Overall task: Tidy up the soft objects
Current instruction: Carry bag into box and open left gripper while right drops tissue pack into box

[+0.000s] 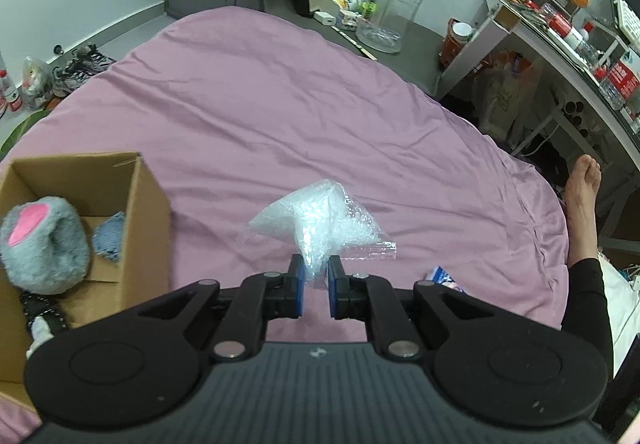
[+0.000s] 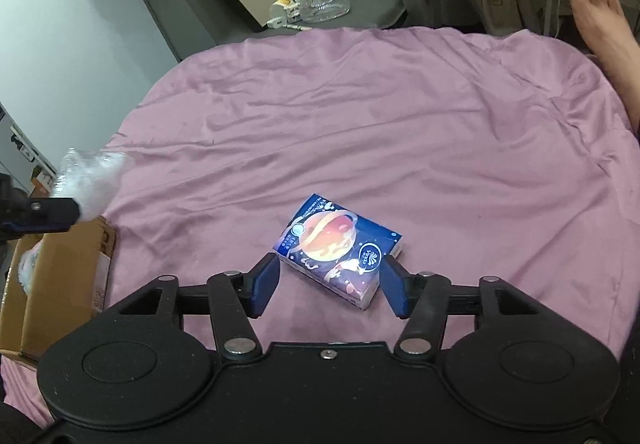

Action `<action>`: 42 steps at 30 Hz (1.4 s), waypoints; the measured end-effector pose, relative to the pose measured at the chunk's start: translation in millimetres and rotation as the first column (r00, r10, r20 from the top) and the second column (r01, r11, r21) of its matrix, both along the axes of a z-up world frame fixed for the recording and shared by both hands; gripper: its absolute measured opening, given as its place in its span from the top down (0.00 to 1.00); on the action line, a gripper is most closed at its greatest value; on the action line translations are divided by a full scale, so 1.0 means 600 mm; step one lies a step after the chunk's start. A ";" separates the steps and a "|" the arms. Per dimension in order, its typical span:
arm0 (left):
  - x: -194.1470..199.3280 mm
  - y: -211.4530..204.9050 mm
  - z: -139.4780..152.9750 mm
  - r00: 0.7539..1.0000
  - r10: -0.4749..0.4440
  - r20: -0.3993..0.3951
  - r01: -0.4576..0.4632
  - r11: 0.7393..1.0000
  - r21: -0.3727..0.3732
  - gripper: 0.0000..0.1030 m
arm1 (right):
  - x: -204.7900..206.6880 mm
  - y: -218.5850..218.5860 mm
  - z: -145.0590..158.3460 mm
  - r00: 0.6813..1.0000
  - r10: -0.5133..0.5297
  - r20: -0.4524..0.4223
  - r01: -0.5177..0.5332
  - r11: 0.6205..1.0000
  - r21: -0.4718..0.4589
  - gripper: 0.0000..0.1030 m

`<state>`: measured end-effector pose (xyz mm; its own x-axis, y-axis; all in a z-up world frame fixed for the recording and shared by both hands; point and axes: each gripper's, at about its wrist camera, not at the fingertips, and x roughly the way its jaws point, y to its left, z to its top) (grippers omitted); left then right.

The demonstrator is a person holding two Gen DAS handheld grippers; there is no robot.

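Observation:
My left gripper [image 1: 316, 276] is shut on a crumpled piece of clear bubble wrap [image 1: 320, 220] and holds it above the pink bedsheet [image 1: 280, 104]. The bubble wrap also shows at the left edge of the right wrist view [image 2: 86, 172]. A cardboard box [image 1: 136, 212] stands at the left, holding a grey plush toy with a pink patch [image 1: 40, 240] and a blue denim scrap [image 1: 110, 236]. My right gripper [image 2: 330, 280] is open, its fingers either side of a blue tissue pack [image 2: 336, 248] that lies on the sheet [image 2: 360, 116].
A bare foot [image 2: 600, 12] rests at the bed's right edge. A large clear jug [image 1: 394, 10] and clutter stand on the floor beyond the bed. A loaded white desk [image 1: 560, 36] is at the right. Shoes [image 1: 76, 72] lie at the left.

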<state>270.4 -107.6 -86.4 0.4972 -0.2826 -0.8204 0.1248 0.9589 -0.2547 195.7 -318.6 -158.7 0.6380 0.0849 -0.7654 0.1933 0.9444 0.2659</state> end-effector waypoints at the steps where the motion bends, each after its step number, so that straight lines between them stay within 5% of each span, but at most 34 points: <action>1: 0.000 0.005 0.000 1.000 0.004 -0.001 -0.004 1.000 0.000 0.90 | 0.003 0.000 -0.004 1.000 0.000 -0.002 0.000 1.000 0.000 0.35; 4: 0.002 0.016 0.003 1.000 0.010 0.002 -0.010 1.000 0.005 0.90 | 0.013 0.002 -0.016 1.000 -0.013 -0.012 0.012 1.000 -0.017 0.18; 13: 0.008 0.034 0.008 1.000 0.023 0.021 -0.023 1.000 0.018 0.90 | 0.050 0.015 -0.039 0.998 -0.040 -0.038 0.039 0.999 -0.003 0.10; 18: 0.012 0.041 0.008 0.999 0.029 0.016 -0.030 0.999 0.023 0.90 | 0.065 0.037 -0.051 0.999 -0.015 -0.037 0.012 0.996 -0.090 0.12; 20: 0.014 0.046 0.012 0.999 0.032 0.019 -0.032 0.999 0.026 0.90 | 0.067 0.039 -0.057 0.999 -0.012 -0.052 0.007 0.994 -0.106 0.26; 42: -0.018 0.156 0.074 0.997 0.042 0.061 -0.042 0.999 0.003 0.90 | -0.013 0.103 0.071 0.999 0.040 0.035 -0.037 0.997 -0.070 0.27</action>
<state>259.6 -14.2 -42.2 0.5574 -0.2573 -0.7894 0.0999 0.9646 -0.2440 188.2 -257.1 -116.2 0.6628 0.0574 -0.7466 0.1477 0.9675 0.2055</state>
